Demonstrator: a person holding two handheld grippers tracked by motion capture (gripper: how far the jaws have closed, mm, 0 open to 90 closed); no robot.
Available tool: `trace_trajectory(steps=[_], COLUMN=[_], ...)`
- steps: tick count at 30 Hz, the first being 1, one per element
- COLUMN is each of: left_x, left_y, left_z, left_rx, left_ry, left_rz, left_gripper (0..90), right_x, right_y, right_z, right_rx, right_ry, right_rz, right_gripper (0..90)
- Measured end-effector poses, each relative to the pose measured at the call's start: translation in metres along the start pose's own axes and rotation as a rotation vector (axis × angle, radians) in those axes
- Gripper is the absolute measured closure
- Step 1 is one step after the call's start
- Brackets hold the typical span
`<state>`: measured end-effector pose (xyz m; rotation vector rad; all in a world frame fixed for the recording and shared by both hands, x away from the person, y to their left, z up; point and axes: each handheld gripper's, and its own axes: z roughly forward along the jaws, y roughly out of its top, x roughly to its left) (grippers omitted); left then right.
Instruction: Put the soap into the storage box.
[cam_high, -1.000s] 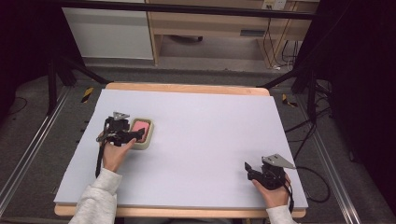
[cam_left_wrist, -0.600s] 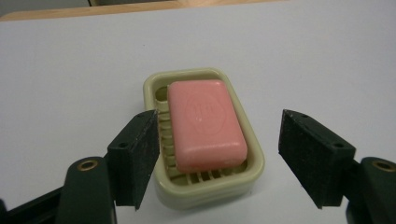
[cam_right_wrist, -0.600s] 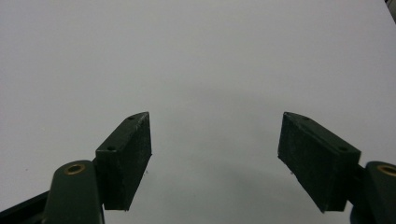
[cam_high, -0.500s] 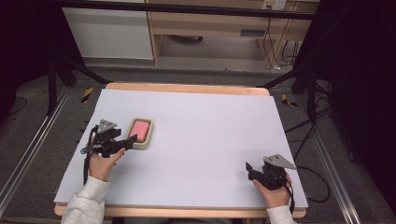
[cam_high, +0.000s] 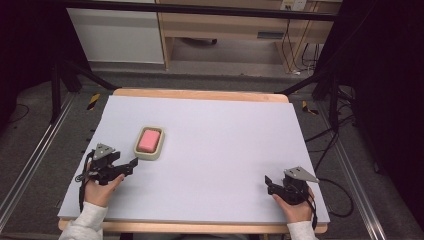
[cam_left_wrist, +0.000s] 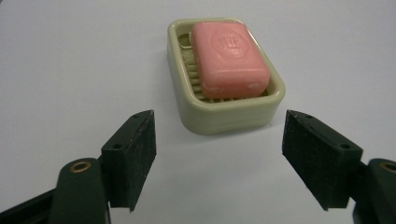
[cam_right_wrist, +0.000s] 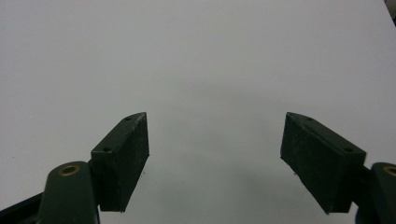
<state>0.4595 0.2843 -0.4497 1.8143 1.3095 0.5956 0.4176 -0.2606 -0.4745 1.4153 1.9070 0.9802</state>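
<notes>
soap: we see a pink bar (cam_left_wrist: 229, 56) lying in the dish, stamped face up, near the counter's 9 o'clock side in the high view (cam_high: 149, 139)
soap dish: we log a cream dish (cam_left_wrist: 224, 116) flat on the counter, ribbed floor showing beside the bar; in the high view (cam_high: 152, 155) it sits left of centre
left hand-held gripper: we find it (cam_high: 131, 164) at about 7 o'clock from the dish, near it but apart, tips pointing toward the dish; held in the person's left hand (cam_high: 97, 187)
left hand-held gripper state: we note the jaws have just been opening and stand wide; nothing between them, dish lies ahead at 12 o'clock in the left gripper view (cam_left_wrist: 219, 158)
right hand-held gripper: we place it (cam_high: 268, 182) at the counter's 5 o'clock corner, well apart from the dish, in the right hand (cam_high: 295, 207)
right hand-held gripper state: we see jaws spread wide, holding nothing, bare surface between them (cam_right_wrist: 215, 158)
counter: we log a pale sheet (cam_high: 225, 140) over a wooden top
</notes>
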Motion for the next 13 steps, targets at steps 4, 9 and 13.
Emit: trace_trajectory(steps=[4,9,13], left_x=[0.005,0.015,0.020], left_y=[-0.009,-0.017,-0.020], left_z=[-0.004,-0.009,-0.012], left_rx=[0.015,0.023,0.021], left_ry=[0.008,0.023,0.036], left_rz=[-0.007,-0.033,-0.034], left_gripper=[25.7,24.2,23.7], right_x=[-0.004,-0.006,-0.007], right_y=[-0.002,-0.004,-0.004], right_z=[-0.001,-0.002,-0.003], right_rx=[0.003,0.010,0.011], right_ry=[-0.009,-0.015,-0.016], right_rz=[0.005,0.011,0.017], right_gripper=[23.5,23.3,23.2])
